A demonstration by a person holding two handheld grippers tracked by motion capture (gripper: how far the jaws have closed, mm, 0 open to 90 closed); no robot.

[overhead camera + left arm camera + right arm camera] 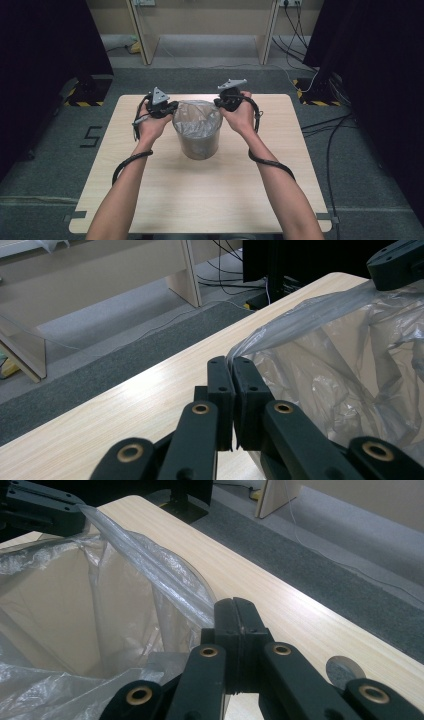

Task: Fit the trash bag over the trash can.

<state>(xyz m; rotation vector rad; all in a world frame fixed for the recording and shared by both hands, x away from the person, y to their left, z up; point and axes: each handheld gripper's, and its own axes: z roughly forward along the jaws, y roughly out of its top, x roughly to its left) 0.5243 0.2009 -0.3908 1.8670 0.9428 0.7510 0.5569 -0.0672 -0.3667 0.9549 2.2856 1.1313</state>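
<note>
A grey round bin stands in the middle of the wooden table, lined with a clear plastic bag. My left gripper is at the bin's left rim. In the left gripper view its jaws are shut on the bag's edge. At the right rim my right gripper has its jaws closed together, with the bag's edge running in between them. The film is stretched taut between the two grippers across the far side of the bin's mouth. Each gripper view shows the other gripper, the right gripper and the left gripper, holding the film.
The table has bare wood in front of the bin and to both sides. A round hole sits in the tabletop near my right gripper. Beyond the far edge are grey carpet, a wooden shelf unit and loose cables.
</note>
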